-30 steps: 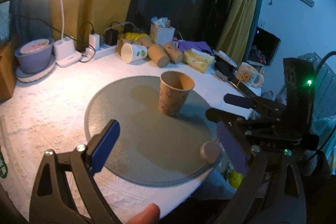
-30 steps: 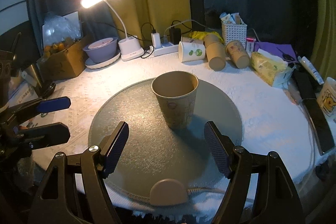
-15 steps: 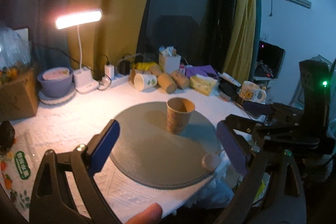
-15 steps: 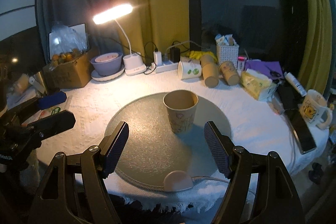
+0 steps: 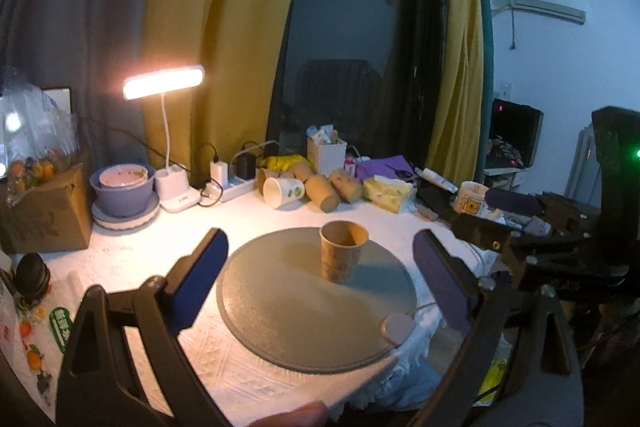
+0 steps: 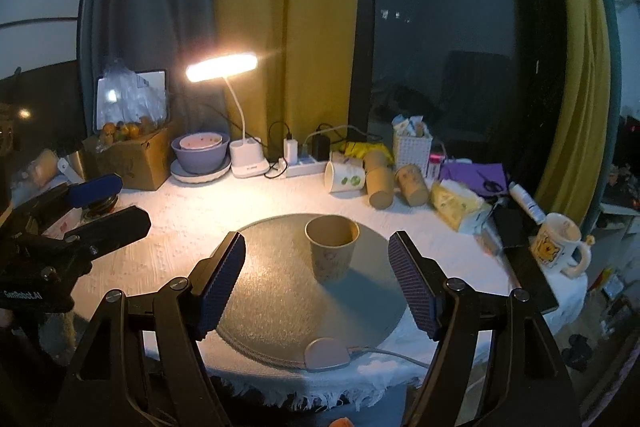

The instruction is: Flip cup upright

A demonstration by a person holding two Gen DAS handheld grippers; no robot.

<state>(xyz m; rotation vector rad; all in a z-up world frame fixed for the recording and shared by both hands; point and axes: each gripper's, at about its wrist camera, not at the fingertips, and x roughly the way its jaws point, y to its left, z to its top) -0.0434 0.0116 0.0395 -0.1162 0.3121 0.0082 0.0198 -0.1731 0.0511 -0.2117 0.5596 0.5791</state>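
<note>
A brown paper cup [image 5: 342,251] stands upright, mouth up, on the round grey mat [image 5: 288,311] in the middle of the white table; it also shows in the right wrist view [image 6: 332,247] on the mat [image 6: 272,291]. My left gripper [image 5: 320,283] is open and empty, well back from the cup near the table's front edge. My right gripper [image 6: 316,283] is open and empty, also back from the cup. Each gripper shows at the side of the other's view, the right one [image 5: 520,223] and the left one [image 6: 92,207].
Several paper cups [image 6: 372,179] lie on their sides at the back. A lit desk lamp [image 6: 240,115], a purple bowl [image 6: 200,151], a cardboard box [image 6: 136,155], a power strip, a tissue pack [image 6: 460,207] and a yellow mug [image 6: 560,243] ring the mat.
Both grippers have pulled back and up, away from the upright cup, which now looks smaller and farther. The cup has not moved.
</note>
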